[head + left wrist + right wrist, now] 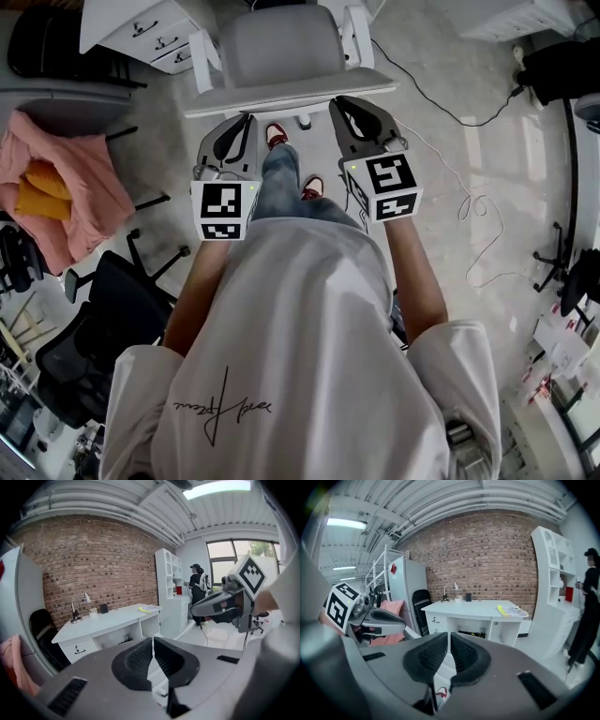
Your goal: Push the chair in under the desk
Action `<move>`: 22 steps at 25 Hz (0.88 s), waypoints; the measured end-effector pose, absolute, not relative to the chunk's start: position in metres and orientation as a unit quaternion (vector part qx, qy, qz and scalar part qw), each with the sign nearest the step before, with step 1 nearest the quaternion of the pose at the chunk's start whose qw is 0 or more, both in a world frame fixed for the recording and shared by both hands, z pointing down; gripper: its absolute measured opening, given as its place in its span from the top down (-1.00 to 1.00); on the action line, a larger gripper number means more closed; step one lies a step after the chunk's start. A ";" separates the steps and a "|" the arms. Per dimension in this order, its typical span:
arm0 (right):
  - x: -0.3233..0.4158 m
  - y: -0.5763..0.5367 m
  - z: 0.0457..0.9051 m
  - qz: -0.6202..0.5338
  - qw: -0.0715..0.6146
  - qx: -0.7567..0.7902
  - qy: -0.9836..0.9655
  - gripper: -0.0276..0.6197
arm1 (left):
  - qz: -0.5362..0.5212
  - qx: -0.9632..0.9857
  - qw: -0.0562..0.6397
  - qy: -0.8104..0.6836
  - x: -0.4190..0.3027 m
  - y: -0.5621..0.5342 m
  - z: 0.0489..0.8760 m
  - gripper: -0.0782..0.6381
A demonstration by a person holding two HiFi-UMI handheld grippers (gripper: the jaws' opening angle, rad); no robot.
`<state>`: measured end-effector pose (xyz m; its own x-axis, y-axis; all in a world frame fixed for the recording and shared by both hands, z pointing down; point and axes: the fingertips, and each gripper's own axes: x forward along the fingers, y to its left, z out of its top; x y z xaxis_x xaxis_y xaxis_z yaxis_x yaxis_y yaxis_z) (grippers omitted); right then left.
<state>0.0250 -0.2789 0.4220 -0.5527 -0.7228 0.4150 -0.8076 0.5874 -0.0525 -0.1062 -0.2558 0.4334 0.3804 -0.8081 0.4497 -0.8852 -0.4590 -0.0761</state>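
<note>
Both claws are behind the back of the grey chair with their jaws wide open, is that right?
Not quite. The left claw and the right claw are behind the back of the grey chair, but their jaws are closed together with nothing between them, not wide open. The left gripper view and the right gripper view show this.

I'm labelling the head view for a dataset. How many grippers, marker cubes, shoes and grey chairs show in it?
grippers: 2, the left gripper and the right gripper
marker cubes: 2
red-and-white shoes: 2
grey chair: 1
total: 7
</note>
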 end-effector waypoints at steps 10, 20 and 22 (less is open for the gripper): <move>0.023 -0.246 0.410 0.152 0.168 0.475 -0.850 0.81 | 0.115 0.844 0.160 -0.498 -0.086 -0.234 0.397 0.77; 0.010 -0.219 0.389 0.149 0.161 0.471 -0.855 0.83 | 0.118 0.844 0.143 -0.503 -0.073 -0.217 0.380 0.77; 0.008 -0.215 0.388 0.143 0.164 0.470 -0.856 0.83 | 0.113 0.842 0.154 -0.505 -0.073 -0.216 0.380 0.77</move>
